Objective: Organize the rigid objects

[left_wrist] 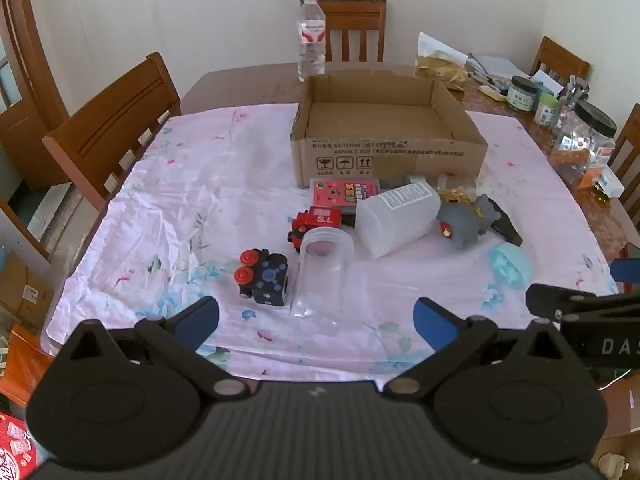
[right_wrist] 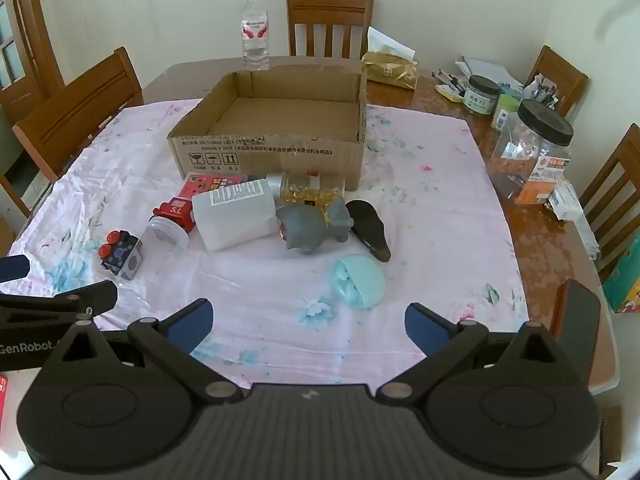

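Currently | hand-held grippers: left (left_wrist: 316, 320), right (right_wrist: 308, 320) both apart | toy trains (left_wrist: 316, 222): seemingly two | box (left_wrist: 384, 152): one

Wooden table (right_wrist: 532, 236) under floral cloth (right_wrist: 420, 240) bearing cardboard box (right_wrist: 276, 156), toys

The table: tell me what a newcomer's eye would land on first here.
The open cardboard box stands out at the middle of the pink floral cloth, with nothing visible inside it. Just in front of it lies a jumble of small things, chiefly a white plastic bottle on its side and a grey toy animal beside it. Both grippers, left and right, are open above the near edge.
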The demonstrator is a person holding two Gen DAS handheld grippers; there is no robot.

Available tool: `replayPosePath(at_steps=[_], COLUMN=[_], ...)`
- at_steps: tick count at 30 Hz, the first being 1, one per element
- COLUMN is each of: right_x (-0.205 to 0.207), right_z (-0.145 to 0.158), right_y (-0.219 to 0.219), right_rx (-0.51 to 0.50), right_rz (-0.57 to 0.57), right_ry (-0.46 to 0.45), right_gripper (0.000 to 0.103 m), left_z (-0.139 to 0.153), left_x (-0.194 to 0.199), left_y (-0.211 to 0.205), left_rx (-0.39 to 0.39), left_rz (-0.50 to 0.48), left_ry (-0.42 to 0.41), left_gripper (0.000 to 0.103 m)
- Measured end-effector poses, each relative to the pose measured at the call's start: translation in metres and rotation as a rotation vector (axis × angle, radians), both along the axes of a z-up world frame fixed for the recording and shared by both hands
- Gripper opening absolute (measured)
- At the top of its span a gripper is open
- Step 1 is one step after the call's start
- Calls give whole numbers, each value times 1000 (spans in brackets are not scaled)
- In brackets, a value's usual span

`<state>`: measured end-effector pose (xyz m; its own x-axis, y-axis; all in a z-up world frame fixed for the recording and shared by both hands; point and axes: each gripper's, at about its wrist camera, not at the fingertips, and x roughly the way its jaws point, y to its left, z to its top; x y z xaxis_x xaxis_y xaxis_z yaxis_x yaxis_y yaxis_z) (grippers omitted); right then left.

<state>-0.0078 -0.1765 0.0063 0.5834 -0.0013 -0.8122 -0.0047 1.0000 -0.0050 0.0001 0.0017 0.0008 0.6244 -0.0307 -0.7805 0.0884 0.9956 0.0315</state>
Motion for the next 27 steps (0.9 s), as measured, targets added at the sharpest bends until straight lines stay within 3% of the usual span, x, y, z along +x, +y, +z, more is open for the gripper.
replayPosePath(at_steps=[27], right_x=[2], right_z=[1], right_y=[-1], right_rx=[-4], right_rz=[-8], right_ry=[-3], right_gripper=[103], left_z=[2], left_x=[2], left_y=[-3], left_rx=[17], left_rz=[-14], left_ry=[9], left_gripper=[102])
